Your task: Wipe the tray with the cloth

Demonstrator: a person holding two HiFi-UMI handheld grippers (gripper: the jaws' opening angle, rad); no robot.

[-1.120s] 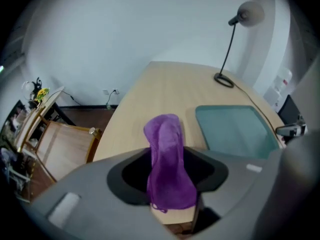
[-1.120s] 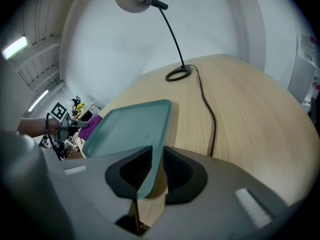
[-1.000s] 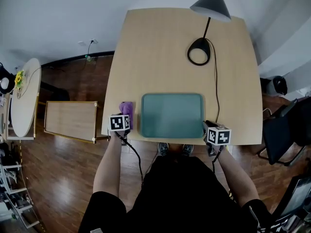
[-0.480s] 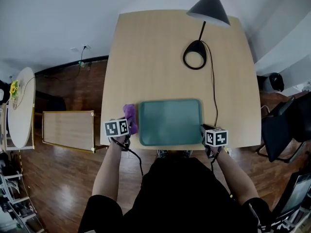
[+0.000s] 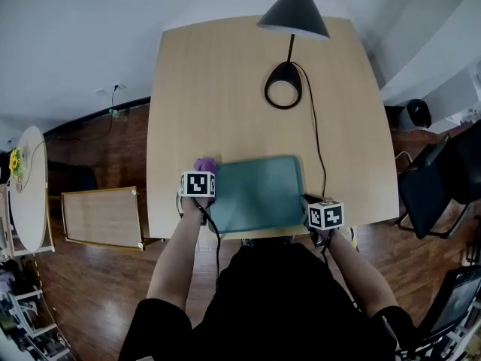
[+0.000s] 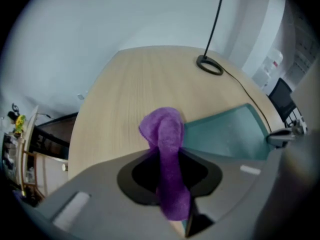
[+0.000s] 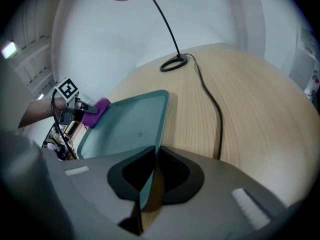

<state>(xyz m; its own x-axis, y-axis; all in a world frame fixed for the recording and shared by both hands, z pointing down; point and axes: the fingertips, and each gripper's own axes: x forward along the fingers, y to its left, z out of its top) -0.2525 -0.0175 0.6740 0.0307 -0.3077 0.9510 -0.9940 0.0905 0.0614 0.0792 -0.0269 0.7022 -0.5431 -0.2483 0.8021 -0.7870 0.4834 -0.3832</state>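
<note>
A teal tray (image 5: 259, 190) lies near the front edge of the wooden table (image 5: 225, 89). My left gripper (image 5: 198, 185) hangs over the tray's left edge, shut on a purple cloth (image 5: 204, 164). In the left gripper view the cloth (image 6: 167, 149) is pinched between the jaws and bunches up beyond them, with the tray (image 6: 227, 134) to its right. My right gripper (image 5: 323, 215) is at the tray's near right corner. In the right gripper view its jaws (image 7: 152, 169) are shut on the tray's rim (image 7: 160, 129); the cloth (image 7: 98, 107) shows at the tray's far side.
A black desk lamp stands at the back of the table, its ring base (image 5: 282, 94) behind the tray and its shade (image 5: 293, 10) overhead. Its cable (image 5: 316, 149) runs down past the tray's right side. A black chair (image 5: 436, 186) stands to the right.
The left gripper has closed on the cloth beside the tray and carried it right, to the tray's left edge. The right gripper has stayed at the tray's corner.
</note>
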